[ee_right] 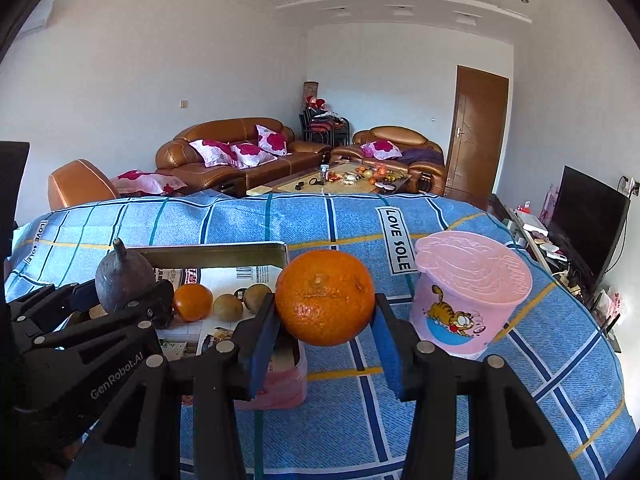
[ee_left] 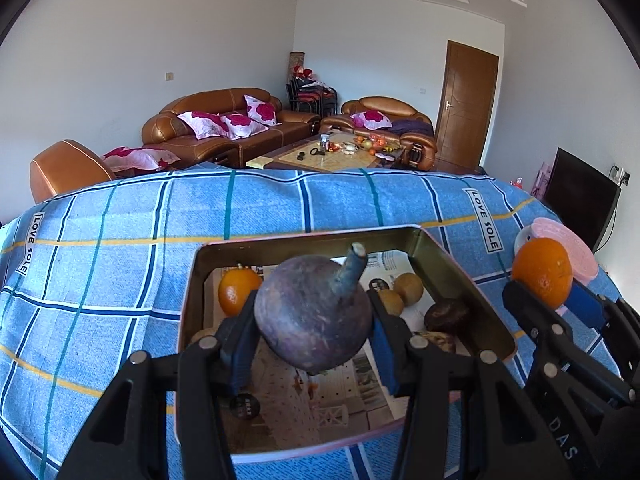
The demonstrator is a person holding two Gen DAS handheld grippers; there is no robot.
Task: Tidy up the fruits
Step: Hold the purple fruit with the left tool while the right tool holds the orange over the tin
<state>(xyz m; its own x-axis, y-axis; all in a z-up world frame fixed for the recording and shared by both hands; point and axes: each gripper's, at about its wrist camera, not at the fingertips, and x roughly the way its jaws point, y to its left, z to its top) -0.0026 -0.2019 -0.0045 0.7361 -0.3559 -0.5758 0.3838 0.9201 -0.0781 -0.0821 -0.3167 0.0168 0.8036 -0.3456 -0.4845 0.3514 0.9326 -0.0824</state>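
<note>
Gold-walled, the tin tray (ee_left: 448, 264) is our landmark: above its middle our left gripper (ee_left: 316, 320) pinches the purple fruit (ee_left: 314, 316), best lowered gently clear of the fruits inside, while just right of it our right gripper (ee_right: 325, 320), tilted down, pinches the orange (ee_right: 325, 298).

A table covered by a blue checked cloth (ee_right: 460, 380) with "LOVE SOLE" labels carries a shallow pink metal tin (ee_left: 460, 276) lined with printed paper and, to its right, an upright pink lidded cup (ee_right: 468, 300) bearing a cartoon cat.
</note>
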